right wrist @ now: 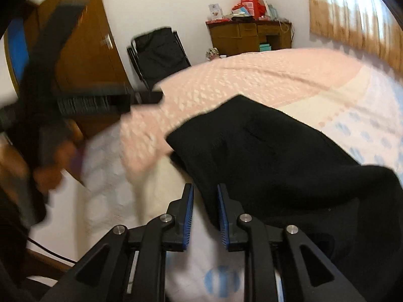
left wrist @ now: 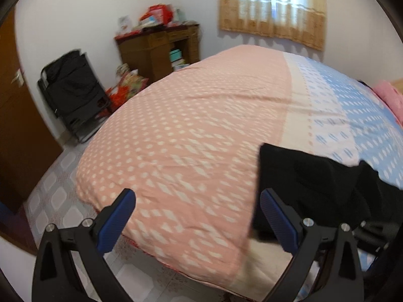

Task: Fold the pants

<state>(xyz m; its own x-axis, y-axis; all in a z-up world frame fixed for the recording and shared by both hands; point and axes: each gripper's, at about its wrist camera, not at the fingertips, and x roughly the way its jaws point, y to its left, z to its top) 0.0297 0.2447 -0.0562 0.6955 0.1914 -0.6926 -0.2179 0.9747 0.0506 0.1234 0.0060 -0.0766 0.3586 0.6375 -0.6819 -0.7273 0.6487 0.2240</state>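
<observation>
Black pants lie folded on the bed's near right part, over the pink and blue quilt. My left gripper is wide open and empty above the quilt, with the pants just beyond its right finger. In the right wrist view the pants fill the middle. My right gripper hangs over their near edge with a narrow gap between its blue pads and nothing held. The left gripper shows blurred at the left of that view.
A wooden desk with boxes stands against the far wall. A black folding chair leans by a wooden door. A curtained window is behind the bed. Tiled floor lies left of the bed. A pink cloth sits far right.
</observation>
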